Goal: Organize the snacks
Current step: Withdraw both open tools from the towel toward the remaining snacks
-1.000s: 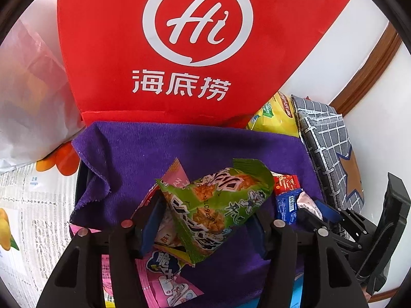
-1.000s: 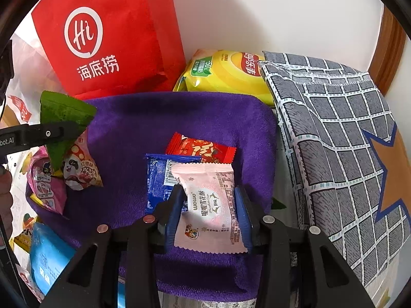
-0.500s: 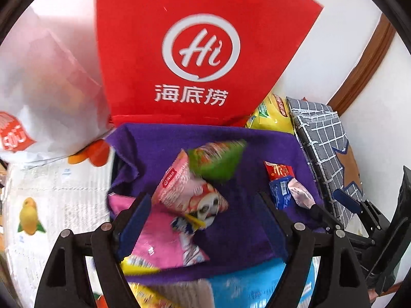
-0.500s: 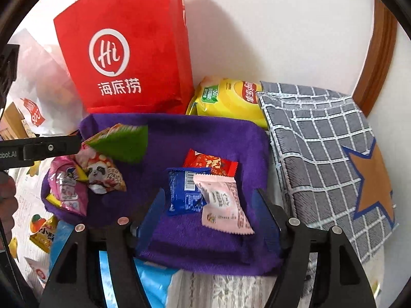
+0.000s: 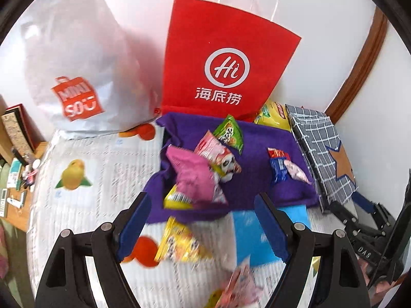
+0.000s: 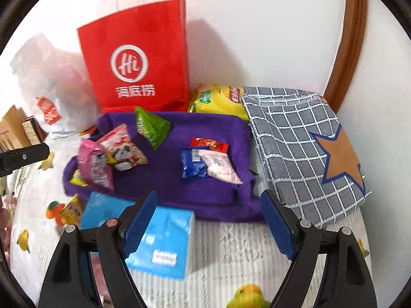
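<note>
The red paper bag is hiding the left end of the yellow chip bag. The grey grid cloth is covering its right end. The pink wrapper is smearing into blur, its print unreadable, the frame's bottom edge cutting it off.

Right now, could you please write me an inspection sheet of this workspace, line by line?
Surface: table cover with fruit print; purple cloth spread on it.
Job's things: on the cloth, green packet, panda packet and pink packet at its left; red packet, blue packet and pale pink packet together at its right.
Clutter: light blue pack and yellow packet in front of the cloth; yellow chip bag; checked cloth with star.
Grippers: left gripper and right gripper open, holding nothing.
Cables: nothing seen.
Surroundings: red paper bag, white plastic bag, white wall.
</note>
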Action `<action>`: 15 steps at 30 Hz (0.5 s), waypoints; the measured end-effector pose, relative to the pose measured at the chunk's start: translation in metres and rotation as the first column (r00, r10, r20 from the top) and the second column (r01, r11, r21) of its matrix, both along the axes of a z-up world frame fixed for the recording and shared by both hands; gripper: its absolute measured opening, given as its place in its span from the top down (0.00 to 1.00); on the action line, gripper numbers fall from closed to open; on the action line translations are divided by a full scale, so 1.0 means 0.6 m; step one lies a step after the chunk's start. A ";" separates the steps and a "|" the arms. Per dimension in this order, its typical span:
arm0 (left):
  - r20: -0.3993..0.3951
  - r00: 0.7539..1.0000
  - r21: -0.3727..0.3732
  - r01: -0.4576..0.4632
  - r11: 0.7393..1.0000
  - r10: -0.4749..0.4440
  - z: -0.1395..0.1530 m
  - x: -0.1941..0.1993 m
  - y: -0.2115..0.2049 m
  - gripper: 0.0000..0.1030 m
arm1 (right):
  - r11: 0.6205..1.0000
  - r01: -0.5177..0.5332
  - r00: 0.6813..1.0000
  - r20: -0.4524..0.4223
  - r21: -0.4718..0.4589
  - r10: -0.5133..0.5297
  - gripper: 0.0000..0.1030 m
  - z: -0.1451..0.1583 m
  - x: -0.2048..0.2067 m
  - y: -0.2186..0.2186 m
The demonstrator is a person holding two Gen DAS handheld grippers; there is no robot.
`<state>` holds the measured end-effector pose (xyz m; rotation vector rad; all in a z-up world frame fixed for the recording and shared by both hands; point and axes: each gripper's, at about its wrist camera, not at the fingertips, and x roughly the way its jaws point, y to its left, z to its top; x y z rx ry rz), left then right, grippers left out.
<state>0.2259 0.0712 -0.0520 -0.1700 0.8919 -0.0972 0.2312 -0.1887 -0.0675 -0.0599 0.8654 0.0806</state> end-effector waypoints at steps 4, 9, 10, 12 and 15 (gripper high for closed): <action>0.011 1.000 0.004 -0.022 1.000 0.022 0.004 -0.048 0.014 0.21 | 0.999 0.014 0.999 0.032 -0.038 -0.013 0.20 0.012 -0.042 0.009; -0.009 0.999 -0.028 -0.032 0.999 0.032 -0.004 -0.095 0.031 0.21 | 1.000 -0.015 1.000 0.004 -0.006 0.015 0.20 0.003 -0.084 0.020; -0.013 0.999 -0.031 -0.037 0.999 0.036 -0.006 -0.102 0.035 0.21 | 1.000 -0.019 1.000 -0.001 0.007 0.019 0.20 0.000 -0.091 0.023; -0.016 0.999 -0.029 -0.048 0.998 0.048 -0.012 -0.119 0.042 0.21 | 0.998 -0.041 0.999 -0.017 0.043 0.042 0.20 -0.007 -0.104 0.030; -0.016 0.997 -0.020 -0.071 0.997 0.071 -0.020 -0.139 0.054 0.21 | 0.997 -0.053 0.998 -0.033 0.062 0.055 0.20 -0.021 -0.122 0.048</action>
